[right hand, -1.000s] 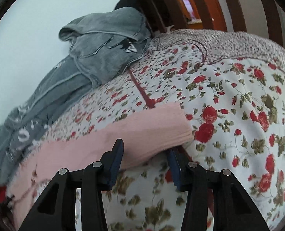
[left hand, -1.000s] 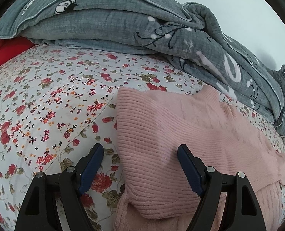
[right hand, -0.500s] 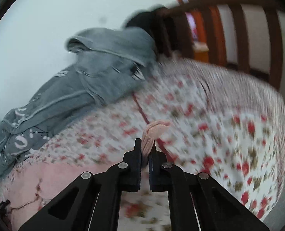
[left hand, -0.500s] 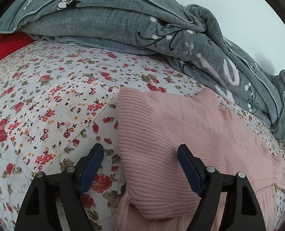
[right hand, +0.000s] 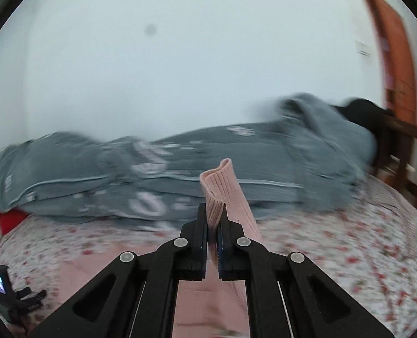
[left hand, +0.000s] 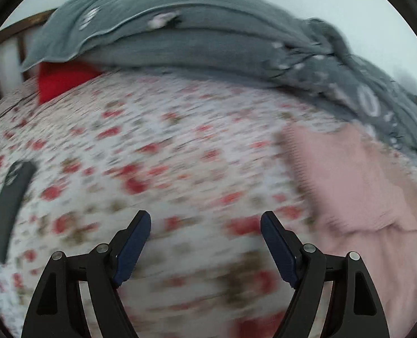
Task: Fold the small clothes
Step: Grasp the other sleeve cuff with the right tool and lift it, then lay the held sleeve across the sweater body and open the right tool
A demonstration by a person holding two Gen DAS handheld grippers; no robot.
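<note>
A pink ribbed knit sweater [left hand: 357, 186] lies on the floral bedsheet [left hand: 163, 152] at the right of the left wrist view. My left gripper [left hand: 205, 222] is open over bare sheet, to the left of the sweater, with nothing between its fingers. In the right wrist view my right gripper [right hand: 213, 211] is shut on the sweater's sleeve cuff [right hand: 222, 188], which sticks up above the fingertips, lifted off the bed. The rest of the pink sweater [right hand: 141, 270] lies below it.
A crumpled grey blanket [right hand: 180, 180] runs along the far side of the bed by the wall. A red cushion [left hand: 59, 81] peeks from under it. A dark phone [left hand: 10, 208] lies on the sheet at left. A wooden bed rail [right hand: 405, 152] stands at right.
My right gripper closed on the sleeve cuff and rose with it, swinging toward the blanket. My left gripper slid left off the sweater onto bare sheet, staying open.
</note>
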